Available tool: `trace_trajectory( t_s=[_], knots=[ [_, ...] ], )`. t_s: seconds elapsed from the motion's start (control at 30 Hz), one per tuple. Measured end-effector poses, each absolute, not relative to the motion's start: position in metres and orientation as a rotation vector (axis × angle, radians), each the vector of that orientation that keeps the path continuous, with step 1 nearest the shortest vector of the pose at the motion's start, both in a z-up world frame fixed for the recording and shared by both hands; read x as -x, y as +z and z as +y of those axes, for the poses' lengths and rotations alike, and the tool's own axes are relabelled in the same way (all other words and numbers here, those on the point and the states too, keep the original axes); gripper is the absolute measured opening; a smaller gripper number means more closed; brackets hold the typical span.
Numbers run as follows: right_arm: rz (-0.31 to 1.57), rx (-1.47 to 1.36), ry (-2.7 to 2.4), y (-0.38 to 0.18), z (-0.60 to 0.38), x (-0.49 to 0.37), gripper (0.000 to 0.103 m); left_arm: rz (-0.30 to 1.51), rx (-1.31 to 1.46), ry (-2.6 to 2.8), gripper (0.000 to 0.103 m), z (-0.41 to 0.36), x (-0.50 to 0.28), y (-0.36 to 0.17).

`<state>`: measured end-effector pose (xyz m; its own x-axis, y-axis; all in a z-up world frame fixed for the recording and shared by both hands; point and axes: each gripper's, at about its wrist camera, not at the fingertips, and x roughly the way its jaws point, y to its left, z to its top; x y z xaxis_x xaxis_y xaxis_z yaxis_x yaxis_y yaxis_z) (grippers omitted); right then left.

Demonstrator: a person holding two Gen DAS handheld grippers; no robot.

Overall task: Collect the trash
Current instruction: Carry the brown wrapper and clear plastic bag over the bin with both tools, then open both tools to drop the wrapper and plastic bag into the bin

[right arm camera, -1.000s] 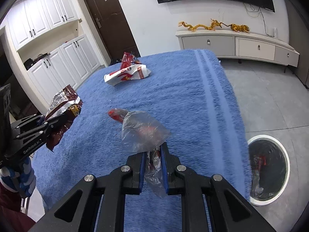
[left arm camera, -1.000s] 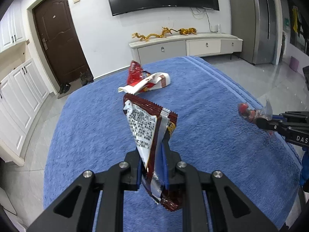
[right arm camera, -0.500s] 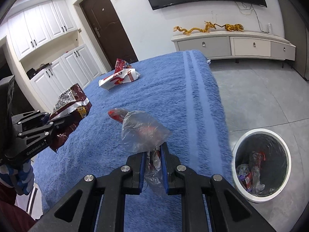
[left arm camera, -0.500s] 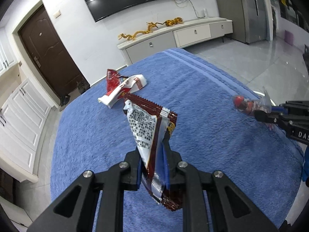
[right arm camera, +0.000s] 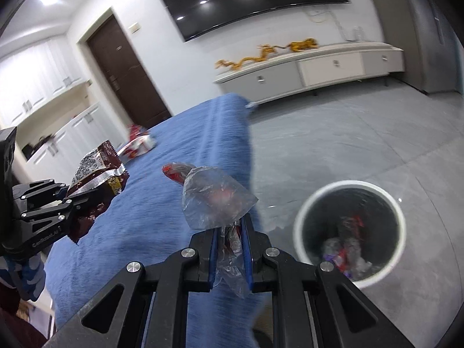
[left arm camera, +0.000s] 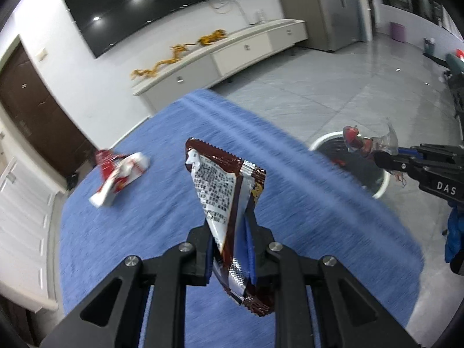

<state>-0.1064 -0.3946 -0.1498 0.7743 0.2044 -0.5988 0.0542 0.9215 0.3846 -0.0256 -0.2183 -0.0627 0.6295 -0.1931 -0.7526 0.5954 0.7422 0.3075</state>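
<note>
Blue towelling (left arm camera: 162,203) is covering the surface that fills the middle of both views, with grey floor tiles stretching away on the right. Nearest the lens in the left wrist view, the left gripper (left arm camera: 230,249) is pinching a brown snack wrapper (left arm camera: 223,191) between its blue pads, the wrapper standing up from the jaws at frame centre. In the right wrist view the right gripper (right arm camera: 230,249) is clamping a crumpled clear plastic bag (right arm camera: 214,200) with red scraps inside, rising just above the fingers. Lower right in that view, a white-rimmed trash bin (right arm camera: 301,217) is sitting on the floor beside the towel's edge, already holding wrappers. Farther back, towards the left, a red and white wrapper (left arm camera: 120,174) is lying on the towel, well apart from both grippers. Beyond it, a low white cabinet (right arm camera: 319,69) with gold dragon figures (right arm camera: 266,52) is standing against the wall under a dark television (left arm camera: 156,8).
</note>
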Motion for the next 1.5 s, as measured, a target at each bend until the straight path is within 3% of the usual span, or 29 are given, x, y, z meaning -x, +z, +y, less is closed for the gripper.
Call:
trace_trajectory(
  t_s=[0.6, 1.5],
  knots=[
    [0.773, -0.558, -0.139, -0.218, -0.504, 0.120, 0.014, 0.830, -0.692, -0.690, 0.018, -0.380, -0.002, -0.111],
    [0.831, -0.625, -0.192, -0.257, -0.532, 0.089, 0.014, 0.842, -0.730, -0.739, 0.018, -0.435, -0.018, -0.139]
  ],
)
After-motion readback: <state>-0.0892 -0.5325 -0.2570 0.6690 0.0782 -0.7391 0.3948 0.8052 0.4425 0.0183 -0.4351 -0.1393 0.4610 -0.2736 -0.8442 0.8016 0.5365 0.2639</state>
